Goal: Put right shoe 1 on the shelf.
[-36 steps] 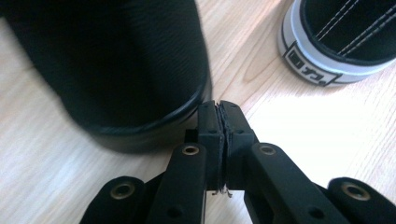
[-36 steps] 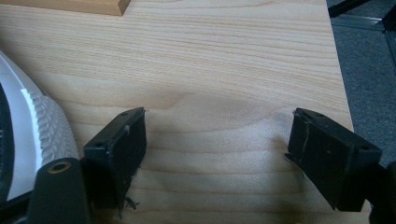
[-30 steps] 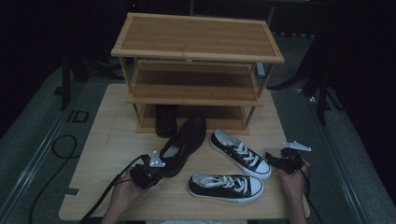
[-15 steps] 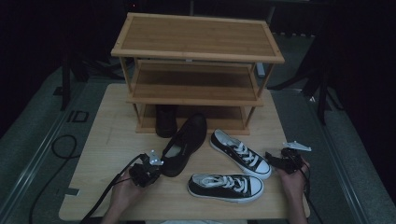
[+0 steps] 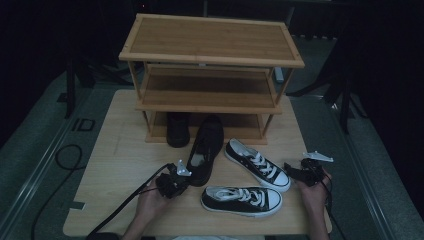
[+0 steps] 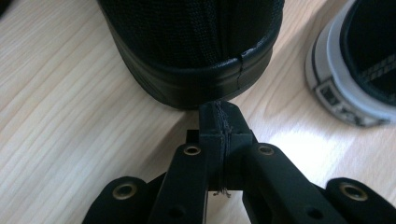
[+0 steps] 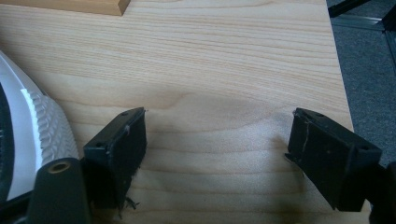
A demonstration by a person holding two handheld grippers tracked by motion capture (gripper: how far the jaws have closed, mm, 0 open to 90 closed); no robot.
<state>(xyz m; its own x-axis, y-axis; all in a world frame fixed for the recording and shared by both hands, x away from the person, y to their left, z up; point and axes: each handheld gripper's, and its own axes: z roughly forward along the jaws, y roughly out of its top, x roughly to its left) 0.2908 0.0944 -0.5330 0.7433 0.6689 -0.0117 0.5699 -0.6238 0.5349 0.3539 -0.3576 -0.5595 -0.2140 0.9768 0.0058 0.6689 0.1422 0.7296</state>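
Note:
A black slip-on shoe [image 5: 207, 147] lies on the wooden table [image 5: 120, 145], its toe toward the shoe rack [image 5: 210, 55]. My left gripper [image 5: 185, 176] is shut right at its heel. In the left gripper view the jaws [image 6: 220, 112] are pressed together with nothing between them, and their tips almost touch the heel [image 6: 191, 51]. My right gripper [image 5: 291, 171] rests at the table's right side, open and empty. In the right gripper view its jaws [image 7: 217, 135] stand wide over bare wood, with a sneaker's white toe [image 7: 42, 126] to their left.
Two black-and-white sneakers lie between the grippers, one [image 5: 257, 165] angled toward the right gripper and one [image 5: 242, 200] near the front edge. Another black shoe [image 5: 177, 129] stands at the rack's bottom level. The table's right edge [image 7: 338, 70] is close to the right gripper.
My left gripper has moved right and slightly down, up to the black shoe's heel. The shoe now lies straighter toward the rack. The right gripper has stayed still.

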